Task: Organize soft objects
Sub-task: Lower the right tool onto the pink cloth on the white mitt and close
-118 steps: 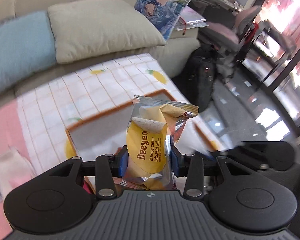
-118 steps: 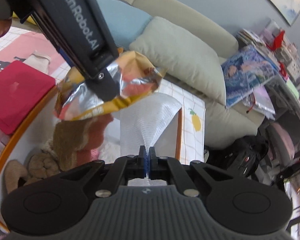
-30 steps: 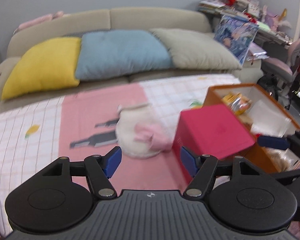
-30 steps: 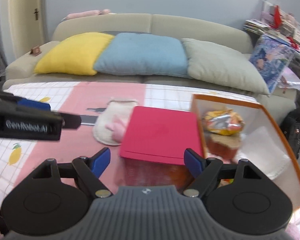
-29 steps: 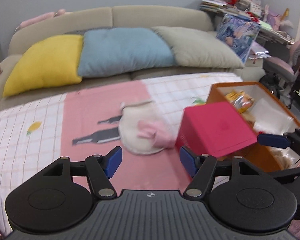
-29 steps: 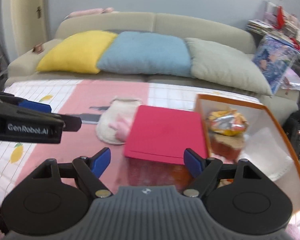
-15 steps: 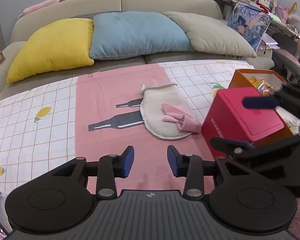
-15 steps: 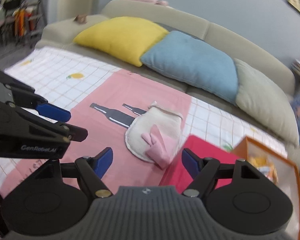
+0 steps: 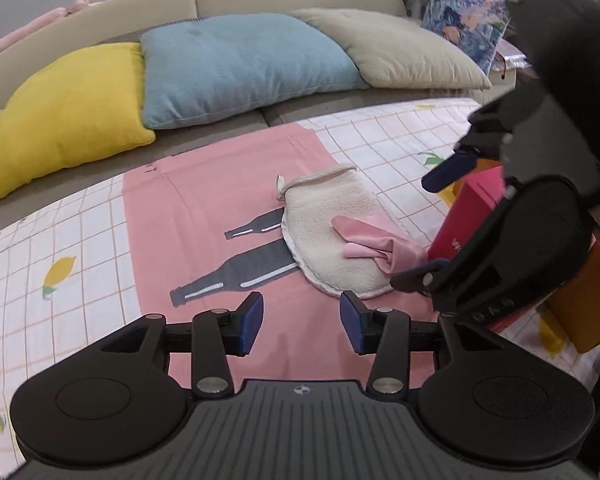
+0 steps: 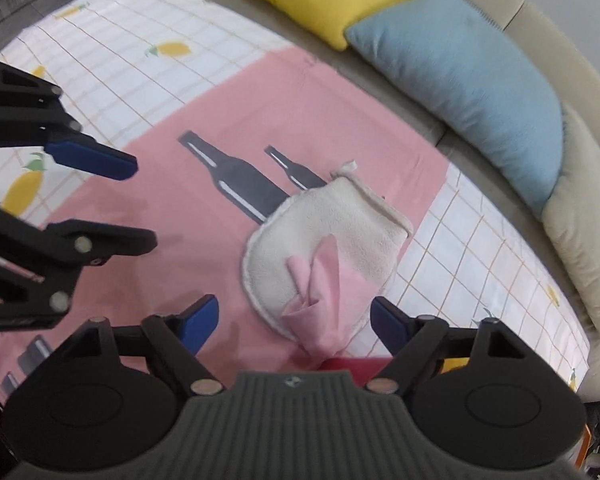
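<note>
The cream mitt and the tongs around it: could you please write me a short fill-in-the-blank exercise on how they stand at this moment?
1. The pink cloth lies on top of the cream ____.
2. The cream mitt rests on the ____ part of the table cover, beside printed bottles.
3. The right tongs are ____, with the pink cloth between their pads.
4. The left tongs hold ____.

Missing words: mitt; pink; open; nothing

both wrist views look down, near, sharing the cream mitt [image 9: 332, 232] [image 10: 332, 236].
</note>
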`<state>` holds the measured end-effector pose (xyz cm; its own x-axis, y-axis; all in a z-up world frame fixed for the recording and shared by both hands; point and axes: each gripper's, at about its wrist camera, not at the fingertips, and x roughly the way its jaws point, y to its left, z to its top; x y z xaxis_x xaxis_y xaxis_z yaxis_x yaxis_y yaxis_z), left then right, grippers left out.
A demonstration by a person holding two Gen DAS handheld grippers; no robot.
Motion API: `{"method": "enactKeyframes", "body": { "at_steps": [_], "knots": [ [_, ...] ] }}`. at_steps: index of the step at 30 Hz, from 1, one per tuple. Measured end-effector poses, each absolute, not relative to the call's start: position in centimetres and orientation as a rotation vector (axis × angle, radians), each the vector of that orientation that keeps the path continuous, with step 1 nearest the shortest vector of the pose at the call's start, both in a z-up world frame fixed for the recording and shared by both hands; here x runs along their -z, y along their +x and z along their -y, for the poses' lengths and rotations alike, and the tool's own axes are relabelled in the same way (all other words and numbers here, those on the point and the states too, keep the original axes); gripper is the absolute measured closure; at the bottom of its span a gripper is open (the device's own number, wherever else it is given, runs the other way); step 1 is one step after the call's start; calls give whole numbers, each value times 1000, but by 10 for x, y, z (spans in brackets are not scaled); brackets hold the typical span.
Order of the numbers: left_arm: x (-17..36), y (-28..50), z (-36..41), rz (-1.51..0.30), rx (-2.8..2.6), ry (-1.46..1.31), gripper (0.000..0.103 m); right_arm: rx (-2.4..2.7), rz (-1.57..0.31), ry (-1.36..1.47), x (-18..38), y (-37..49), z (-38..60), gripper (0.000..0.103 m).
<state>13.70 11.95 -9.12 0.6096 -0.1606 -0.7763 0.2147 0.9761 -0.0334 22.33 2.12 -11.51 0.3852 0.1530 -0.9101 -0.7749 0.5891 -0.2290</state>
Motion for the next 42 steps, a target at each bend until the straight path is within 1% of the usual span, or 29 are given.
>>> {"method": "enactKeyframes", "body": {
  "at_steps": [3, 6, 8, 10, 11, 13, 14, 15, 16, 17, 19, 20, 21, 22, 23, 24, 30, 32, 36, 39, 41, 42],
  "knots": [
    [96, 152, -123, -909, 224, 40, 50, -648, -1062, -736, 124, 247, -29, 22],
    [100, 162, -124, -918, 221, 39, 49, -637, -1143, -707, 132, 271, -33, 29],
    [104, 169, -124, -934, 215, 34, 47, -616, -1204, -688, 139, 286, -36, 32],
    [108, 175, -123, -942, 225, 23, 47, -593, -1268, -661, 148, 297, -39, 42],
    [110, 177, -122, -948, 230, 17, 47, -588, -1294, -653, 152, 301, -40, 44],
    [114, 181, -121, -956, 246, 2, 46, -583, -1335, -658, 161, 305, -42, 44],
    [115, 182, -120, -960, 256, -7, 43, -581, -1350, -663, 165, 305, -43, 44],
    [116, 184, -119, -964, 265, -14, 40, -579, -1361, -671, 168, 305, -44, 47],
    [118, 185, -118, -968, 271, -17, 39, -576, -1374, -681, 172, 306, -44, 53],
    [119, 186, -117, -970, 277, -20, 38, -570, -1389, -686, 176, 306, -44, 57],
    [122, 188, -116, -980, 291, -37, 36, -571, -1429, -671, 184, 307, -41, 72],
    [124, 190, -115, -987, 295, -51, 33, -579, -1445, -657, 187, 308, -39, 74],
    [125, 192, -114, -994, 298, -64, 32, -583, -1444, -656, 188, 307, -38, 79],
    [127, 193, -114, -1000, 299, -75, 32, -593, -1428, -665, 187, 305, -37, 90],
    [128, 195, -113, -1005, 298, -84, 31, -599, -1408, -688, 186, 303, -36, 93],
    [129, 197, -113, -1011, 299, -91, 26, -609, -1386, -708, 184, 299, -35, 98],
    [143, 212, -111, -1064, 240, -197, 25, -612, -1282, -661, 155, 296, -16, 99],
    [151, 219, -110, -1095, 201, -254, 25, -604, -1287, -619, 150, 302, -9, 99],
    [162, 226, -100, -1130, 142, -281, 26, -568, -1322, -578, 155, 309, -2, 99],
    [169, 229, -91, -1164, 115, -276, 32, -565, -1335, -541, 157, 309, 1, 99],
    [167, 229, -83, -1155, 84, -230, 36, -567, -1335, -530, 158, 309, 4, 99],
    [167, 230, -79, -1160, 71, -207, 43, -568, -1333, -525, 156, 308, 6, 99]
  ]
}}
